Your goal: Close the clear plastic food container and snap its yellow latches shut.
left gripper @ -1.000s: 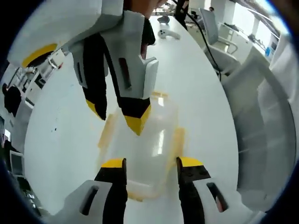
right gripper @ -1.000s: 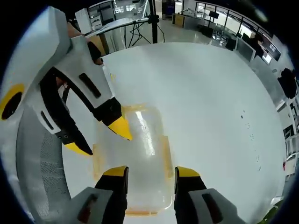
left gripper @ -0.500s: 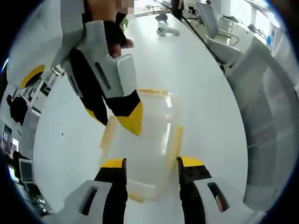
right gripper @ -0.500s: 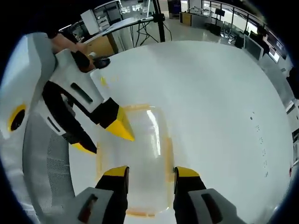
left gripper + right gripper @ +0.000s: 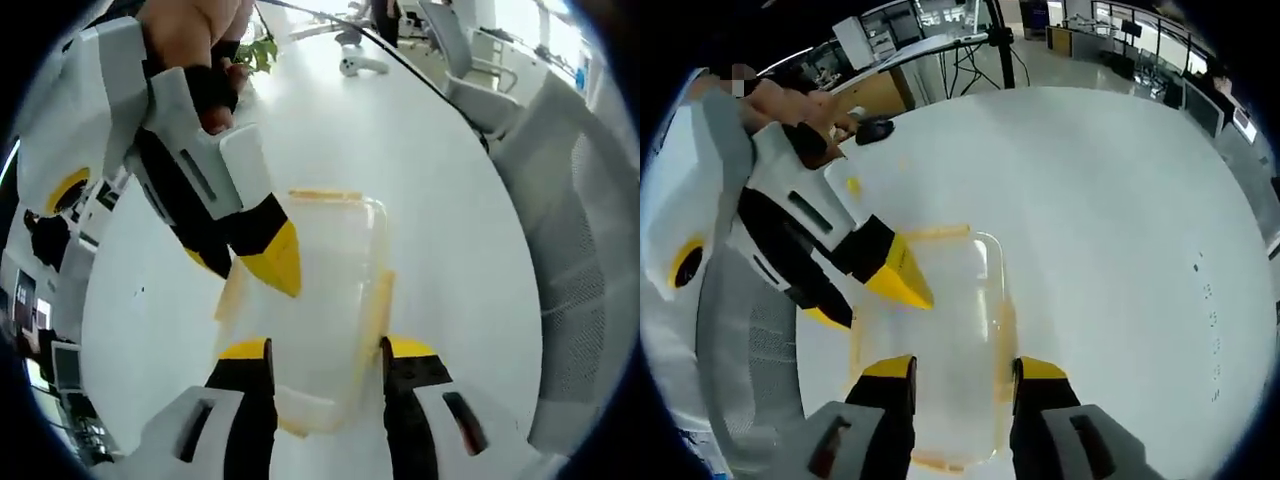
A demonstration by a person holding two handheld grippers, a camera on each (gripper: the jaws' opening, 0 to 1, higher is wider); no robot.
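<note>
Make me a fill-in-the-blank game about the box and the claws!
1. The latches on the clear box are ____.
2. The box sits on a ____ table.
3. The tips of each claw are ____, like the latches.
4. In the right gripper view, the left claw comes in from the ____.

Missing words: yellow; white; yellow; left

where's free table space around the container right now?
Bare white table on the container's side away from the chair, and beyond its far end toward the controller. Crowded over the container: left tongs and right tongs both hover there.
</note>
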